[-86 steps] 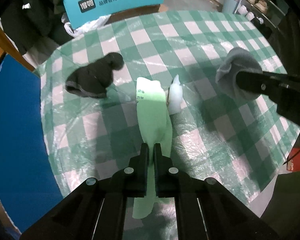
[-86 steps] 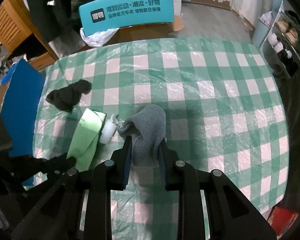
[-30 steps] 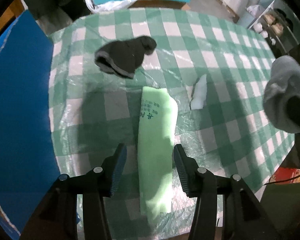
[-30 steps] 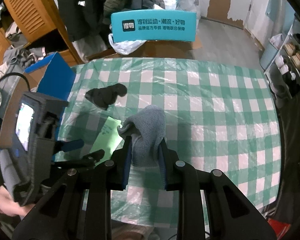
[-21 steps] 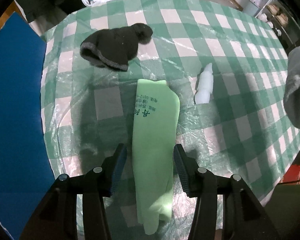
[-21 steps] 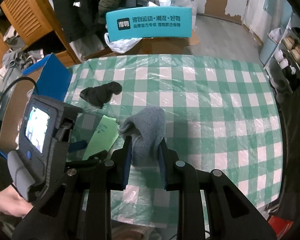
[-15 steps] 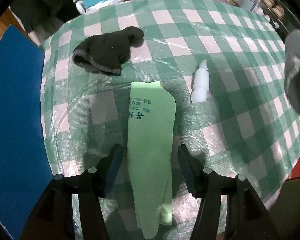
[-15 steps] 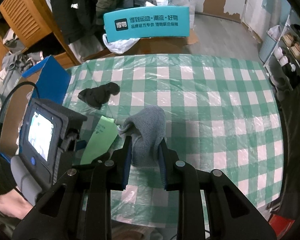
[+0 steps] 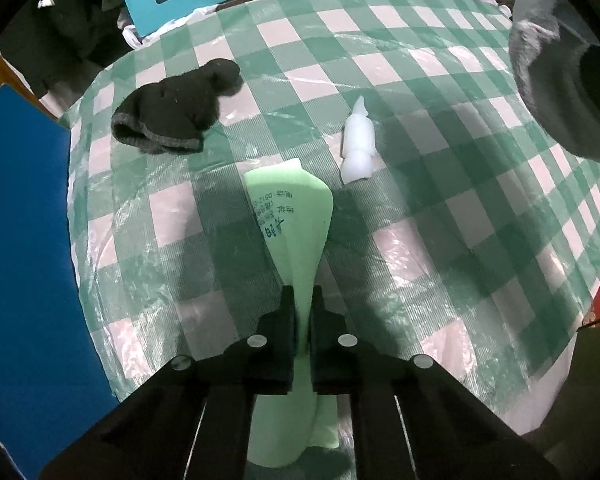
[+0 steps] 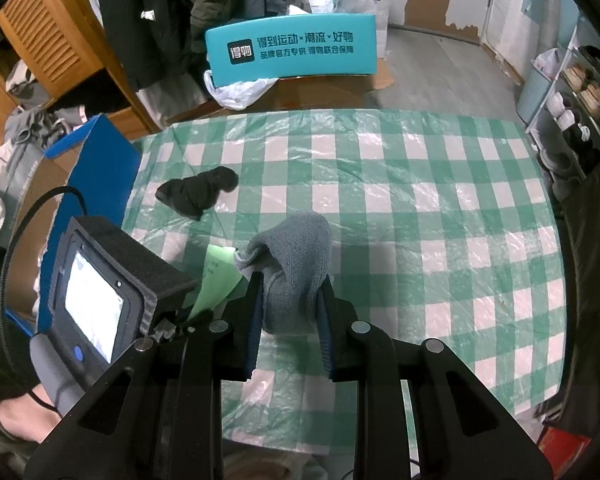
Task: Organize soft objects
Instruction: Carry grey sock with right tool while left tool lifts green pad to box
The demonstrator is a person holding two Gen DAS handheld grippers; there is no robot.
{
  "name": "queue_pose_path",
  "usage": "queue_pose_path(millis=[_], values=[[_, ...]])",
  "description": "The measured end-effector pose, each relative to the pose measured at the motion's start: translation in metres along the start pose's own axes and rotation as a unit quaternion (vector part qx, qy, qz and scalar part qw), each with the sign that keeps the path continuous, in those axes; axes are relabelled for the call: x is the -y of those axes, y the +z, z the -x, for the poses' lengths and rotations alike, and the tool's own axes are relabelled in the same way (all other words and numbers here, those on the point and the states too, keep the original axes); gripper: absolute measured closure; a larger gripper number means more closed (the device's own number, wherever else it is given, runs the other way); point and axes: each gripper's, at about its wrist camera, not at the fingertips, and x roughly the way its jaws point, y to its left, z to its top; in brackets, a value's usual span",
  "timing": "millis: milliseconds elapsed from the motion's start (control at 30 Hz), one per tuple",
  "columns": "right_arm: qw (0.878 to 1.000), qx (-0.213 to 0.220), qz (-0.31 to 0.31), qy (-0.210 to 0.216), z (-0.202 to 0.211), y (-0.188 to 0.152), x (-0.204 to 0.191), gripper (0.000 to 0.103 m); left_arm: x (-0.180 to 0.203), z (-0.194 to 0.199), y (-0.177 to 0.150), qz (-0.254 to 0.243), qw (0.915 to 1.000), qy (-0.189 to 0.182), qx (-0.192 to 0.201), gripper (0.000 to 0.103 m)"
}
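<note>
The left gripper [image 9: 303,300] has its black fingers pinched tight on a pale green foam sheet [image 9: 292,220]. The right gripper [image 10: 290,300], raised at the right, clamps a grey knitted sock [image 10: 296,256].

Dim, fisheye-warped, dark vignetted corners

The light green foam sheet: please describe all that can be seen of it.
The light green foam sheet is long, thin and soft-looking, with dark print near its far end. The left gripper is shut on its middle, creasing it narrow there. The far end fans out wide over the checked tablecloth, beside a small white piece.
</note>
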Motion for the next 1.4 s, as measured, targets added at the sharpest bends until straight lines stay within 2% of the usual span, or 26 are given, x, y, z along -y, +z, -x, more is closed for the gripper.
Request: queue_pose_path(millis=[167, 400, 767, 1400], values=[[1.0, 0.005, 0.001, -0.001, 0.004, 0.0, -0.001, 0.08, -0.001, 0.011, -0.007, -0.004, 0.9999, -0.008, 0.009, 0.099], [1.0, 0.013, 0.007, -0.003, 0.01, 0.002, -0.006, 0.08, -0.01, 0.051, -0.005, -0.001, 0.9983, -0.008, 0.057, 0.099], [0.999, 0.028, 0.017, -0.005, 0.021, 0.006, -0.019, 0.08, -0.035, 0.095, 0.0, 0.026, 0.9941, -0.02, 0.103, 0.099], [0.997, 0.051, 0.061, 0.009, 0.037, 0.013, -0.068, 0.08, -0.091, 0.144, -0.015, 0.076, 0.9855, -0.021, 0.15, 0.099]])
